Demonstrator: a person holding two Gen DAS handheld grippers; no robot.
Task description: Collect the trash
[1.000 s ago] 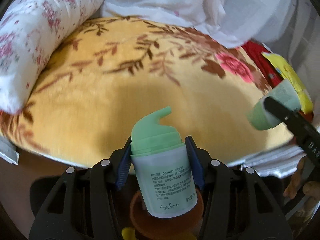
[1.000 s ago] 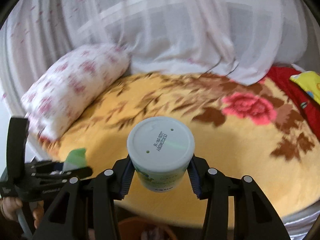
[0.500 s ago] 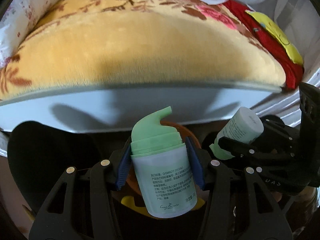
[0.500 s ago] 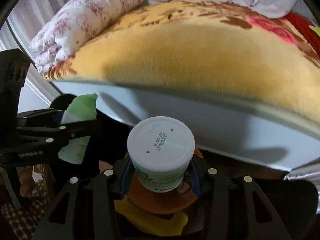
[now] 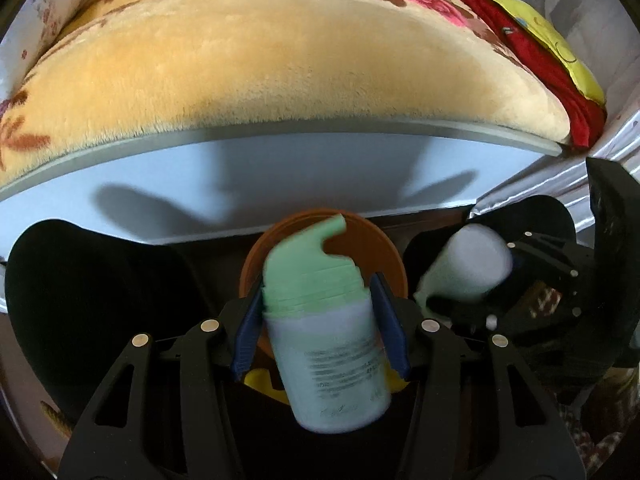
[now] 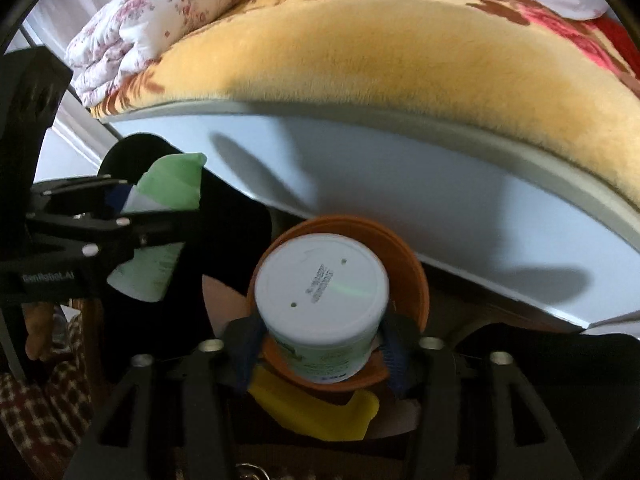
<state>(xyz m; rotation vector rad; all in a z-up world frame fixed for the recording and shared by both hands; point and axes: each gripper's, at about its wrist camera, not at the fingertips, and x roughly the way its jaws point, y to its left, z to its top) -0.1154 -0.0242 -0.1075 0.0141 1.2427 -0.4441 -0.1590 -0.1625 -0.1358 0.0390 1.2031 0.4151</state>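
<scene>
My left gripper (image 5: 320, 328) is shut on a pale pump bottle with a green cap (image 5: 324, 336), which is tilted and blurred. It also shows in the right wrist view (image 6: 164, 216) at the left. My right gripper (image 6: 322, 344) is shut on a white-bottomed jar (image 6: 322, 296), bottom facing the camera. The jar also shows in the left wrist view (image 5: 468, 268) at the right. Both are held above an orange round bin (image 6: 412, 276) beside the bed; the bin also shows in the left wrist view (image 5: 364, 240).
The bed's white side panel (image 6: 400, 176) and yellow flowered blanket (image 5: 280, 60) rise just behind the bin. A yellow item (image 6: 316, 412) lies under the bin's near edge. A flowered pillow (image 6: 168, 12) lies on the bed. Black shapes (image 5: 88, 292) flank the bin.
Both grippers have dropped from above the bed to below its edge, over the orange bin. The pump bottle has tilted in the left gripper. Both still hold their containers.
</scene>
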